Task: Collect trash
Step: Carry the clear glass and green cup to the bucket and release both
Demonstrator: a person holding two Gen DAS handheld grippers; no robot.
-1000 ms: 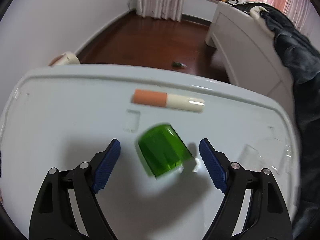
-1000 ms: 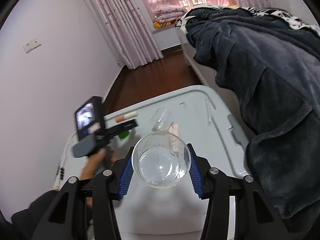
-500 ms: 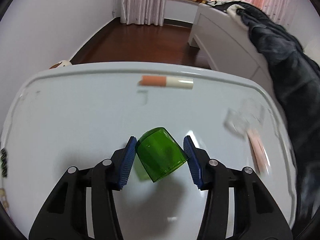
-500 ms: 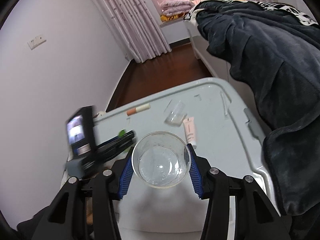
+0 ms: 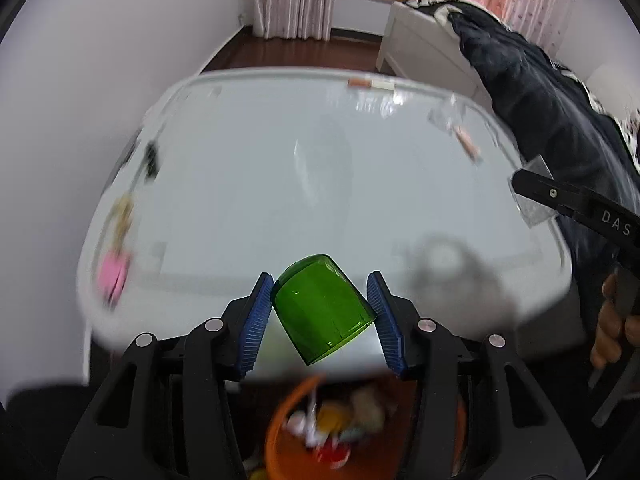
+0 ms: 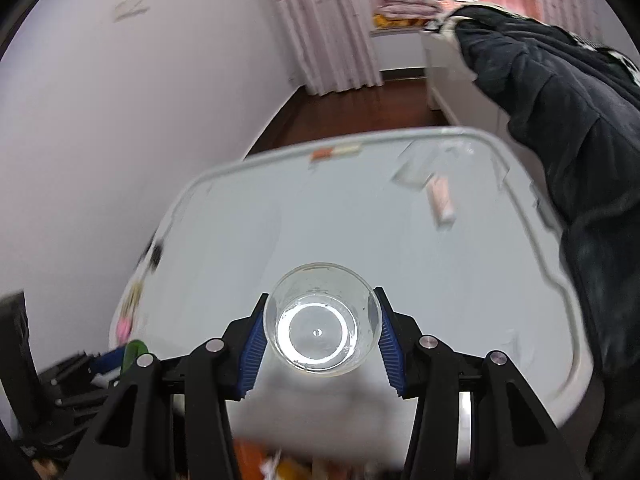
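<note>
A white table [image 5: 248, 184] with a raised rim fills the centre of both wrist views; a pale wall occupies the left of each frame, and a dark blanket [image 5: 532, 92] draped over white furniture runs down the right edge. Pink-lit curtains [image 6: 328, 28] and dark wood floor [image 6: 360, 108] lie at upper centre.

At bottom centre of the left wrist view, an orange bin [image 5: 280, 432] sits below the table's near edge, blurred, with mixed coloured trash inside. Directly above it the left gripper [image 5: 320, 316] is clenched on a green plastic cup [image 5: 320, 308], held tilted with its closed base toward the upper part of the frame; both blue pads press its sides. At the right edge of the same view, a hand [image 5: 616, 320] holds the other black tool.

In the right wrist view, lower centre, the right gripper [image 6: 322, 330] grasps a clear plastic cup [image 6: 322, 322], its open mouth facing the camera and its ringed base visible within; the pads touch its rim on both sides. A sliver of the orange bin shows at the bottom edge.

Smaller items remain on the table: an orange-and-white tube [image 6: 336, 153] at the far rim, upper centre; a crumpled clear wrapper [image 6: 416, 168] at upper right with a pink tube [image 6: 442, 202] just beside it; and blurred pink and dark stickers [image 5: 114, 276] along the left rim.
</note>
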